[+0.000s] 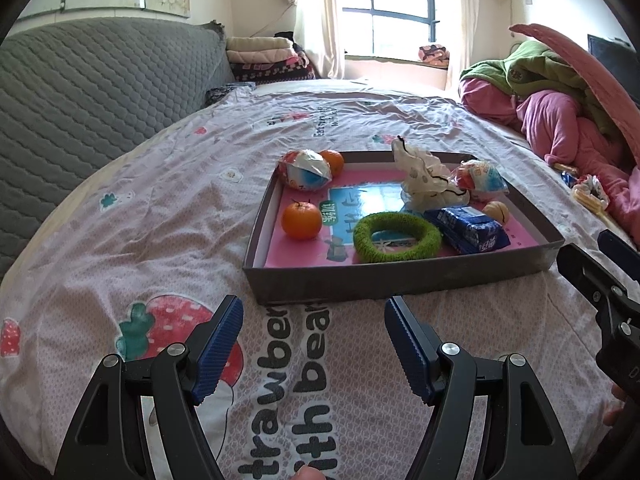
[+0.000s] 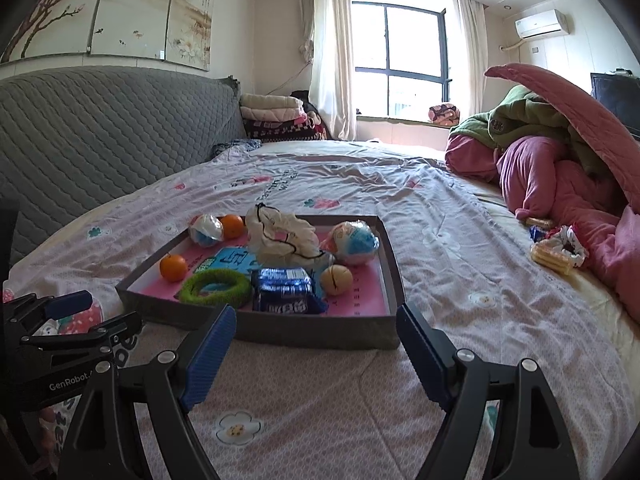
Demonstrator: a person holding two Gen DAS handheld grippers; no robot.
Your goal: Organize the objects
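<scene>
The shallow grey cardboard tray (image 2: 256,330) sat in the centre of both views on the strawberry-print bedsheet (image 2: 440,240), already holding most of the things to be organised. A green knitted ring (image 2: 216,286) lay at its near wall, soft and light, probably easiest to pinch across one side of the loop. Beside it, the blue crinkly snack packet (image 2: 286,290) looked slippery and crushable, so a hold across its narrow width seemed safest. The two oranges (image 1: 301,222) were firm and round and would likely roll unless taken across the middle. The wrapped balls (image 2: 354,242) and the limp white drawstring bag (image 2: 280,240) crowded the tray's far half. At the right edge of the right wrist view, a packet of biscuits (image 2: 552,258) and a patterned scrunchie (image 2: 572,246) lay outside the tray, against a heap of pink and green bedding (image 2: 560,176). The left gripper (image 1: 314,344) and right gripper (image 2: 316,348) each stood wide open and empty, hovering just short of the tray's near wall.
</scene>
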